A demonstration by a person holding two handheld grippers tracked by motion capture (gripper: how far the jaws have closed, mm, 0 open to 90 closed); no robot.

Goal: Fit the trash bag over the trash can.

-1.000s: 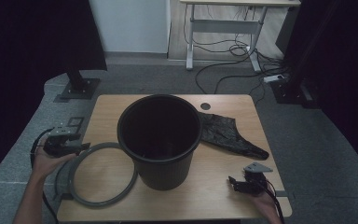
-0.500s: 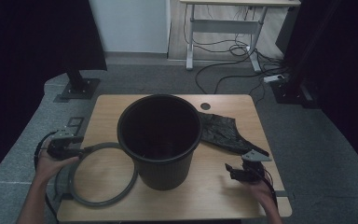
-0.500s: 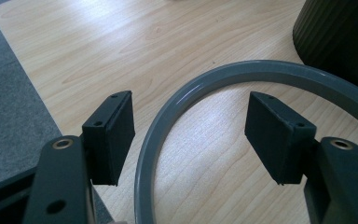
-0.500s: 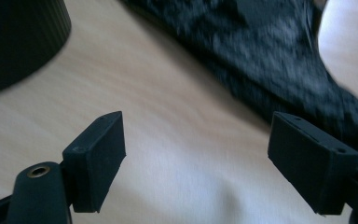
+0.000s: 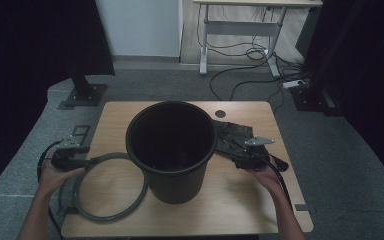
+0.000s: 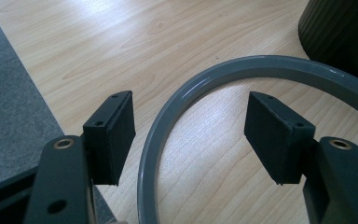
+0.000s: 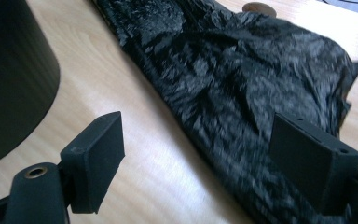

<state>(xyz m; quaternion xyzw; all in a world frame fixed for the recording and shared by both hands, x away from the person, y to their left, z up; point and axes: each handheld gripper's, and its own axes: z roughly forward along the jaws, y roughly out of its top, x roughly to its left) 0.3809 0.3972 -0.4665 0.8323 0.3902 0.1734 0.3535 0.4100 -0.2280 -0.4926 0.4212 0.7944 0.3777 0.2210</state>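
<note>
A black bucket (image 5: pixel 171 150) stands upright in the middle of the wooden table (image 5: pixel 230 205). To its left a grey ring (image 5: pixel 110 218) lies flat, and a crumpled black plastic bag (image 5: pixel 232 134) lies to its right. My left gripper (image 5: pixel 91 161) is at the ring's left edge. In the left gripper view its jaws straddle the ring's rim (image 6: pixel 177 112) without the pads touching it, so the left gripper (image 6: pixel 191 135) is open. My right gripper (image 5: pixel 237 161) is at the bag's near edge. In the right gripper view the right gripper (image 7: pixel 200 140) is open, low over the bag (image 7: pixel 242 74).
The bucket wall (image 7: pixel 14 70) stands close to the left of the right gripper, and the bucket's base (image 6: pixel 345 32) is just beyond the ring. A round cable hole (image 5: pixel 220 114) sits at the table's far edge. Grey carpet surrounds the table.
The right hand has moved from the table's front right corner away from the person, up to the bag's near edge. The left hand and the ring have stayed in place.
</note>
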